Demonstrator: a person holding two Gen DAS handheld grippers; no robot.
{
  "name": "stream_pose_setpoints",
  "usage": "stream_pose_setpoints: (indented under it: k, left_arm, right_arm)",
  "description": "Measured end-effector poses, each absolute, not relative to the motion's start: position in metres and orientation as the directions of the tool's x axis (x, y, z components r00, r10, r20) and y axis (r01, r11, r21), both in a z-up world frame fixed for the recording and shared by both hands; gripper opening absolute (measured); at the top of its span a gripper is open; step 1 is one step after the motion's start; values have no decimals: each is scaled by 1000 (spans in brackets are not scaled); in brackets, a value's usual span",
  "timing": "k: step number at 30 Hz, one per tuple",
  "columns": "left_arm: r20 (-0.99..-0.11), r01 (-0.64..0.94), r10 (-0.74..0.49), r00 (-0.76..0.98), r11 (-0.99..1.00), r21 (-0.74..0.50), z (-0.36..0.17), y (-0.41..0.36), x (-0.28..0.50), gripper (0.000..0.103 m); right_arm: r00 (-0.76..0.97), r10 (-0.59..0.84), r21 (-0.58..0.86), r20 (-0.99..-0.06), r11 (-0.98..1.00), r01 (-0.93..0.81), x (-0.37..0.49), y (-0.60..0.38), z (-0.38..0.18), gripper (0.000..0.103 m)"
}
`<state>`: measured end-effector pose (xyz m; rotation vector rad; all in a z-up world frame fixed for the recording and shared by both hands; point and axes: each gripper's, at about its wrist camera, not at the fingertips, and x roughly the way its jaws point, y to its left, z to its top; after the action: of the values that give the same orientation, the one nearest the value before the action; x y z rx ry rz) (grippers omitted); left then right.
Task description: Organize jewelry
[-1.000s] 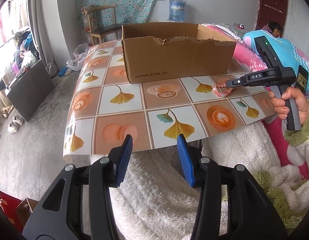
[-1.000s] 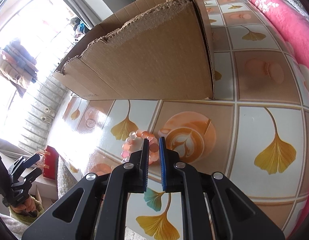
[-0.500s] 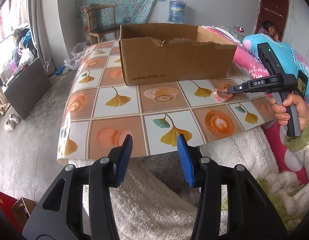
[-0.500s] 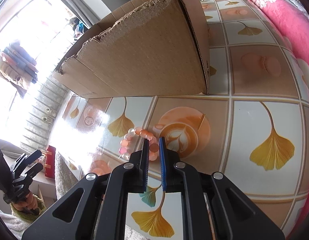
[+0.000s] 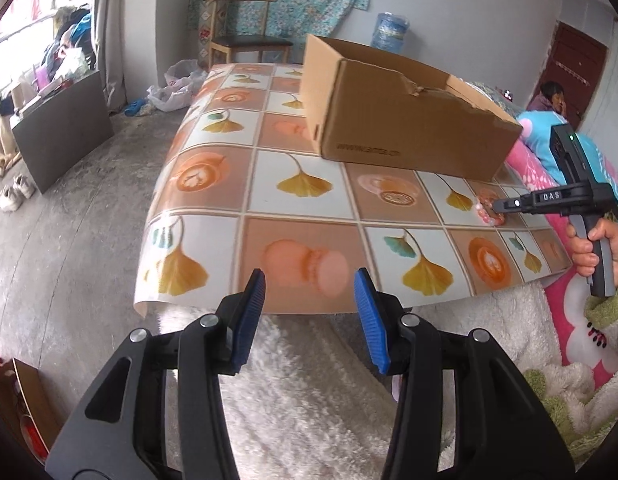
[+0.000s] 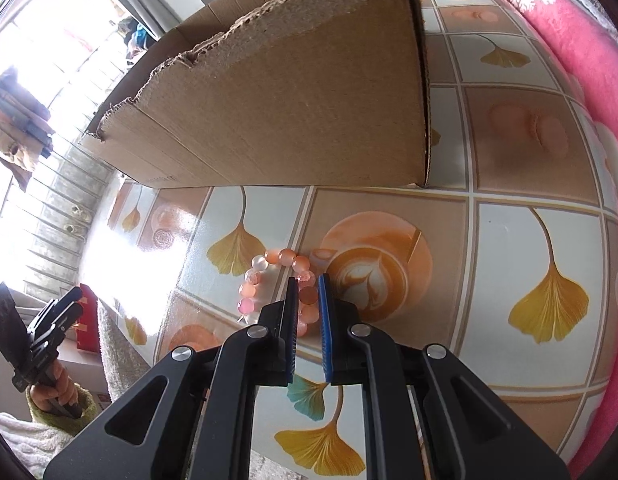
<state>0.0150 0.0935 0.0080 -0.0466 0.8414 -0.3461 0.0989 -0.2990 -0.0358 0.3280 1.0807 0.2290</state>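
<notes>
A bracelet of pink and orange beads lies on the patterned tablecloth, in front of an open cardboard box. My right gripper is shut on the near side of the bracelet, with beads showing between its blue pads. The left wrist view shows the same: the right gripper touches the bracelet at the table's right, a hand on its handle. My left gripper hangs open and empty over the table's near edge, far from the bracelet. The box stands at the back right.
A white fleece blanket lies below the table's near edge. A pink cover runs along the table's right side. A wooden chair, a water jug and a seated person are behind the table.
My left gripper has swung left and rolled, so the table and box now sit further right and tilted in its view. The right gripper stays pinched on the bracelet.
</notes>
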Motion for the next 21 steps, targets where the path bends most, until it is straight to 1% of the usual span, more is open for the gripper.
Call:
stream_pose_setpoints:
  k: [5, 9, 13, 18, 21]
  left_arm:
    - [-700, 281, -354, 620, 934, -222, 8, 100, 19, 44]
    - [-688, 321, -419, 593, 906, -275, 6, 82, 25, 44]
    - [-656, 406, -523, 544, 848, -340, 7, 49, 30, 44]
    - [-646, 523, -594, 480, 785, -333, 6, -10, 42, 44]
    - [-645, 575, -622, 444, 750, -328, 7, -39, 48, 44]
  right_arm:
    - [454, 298, 322, -840, 946, -25, 101, -287, -33, 10]
    - [469, 277, 299, -839, 954, -28, 97, -280, -32, 10]
    - [490, 276, 300, -827, 954, -32, 89, -277, -35, 10]
    - [518, 260, 276, -815, 960, -47, 79, -278, -35, 10]
    - [541, 215, 203, -813, 976, -83, 69, -271, -34, 11]
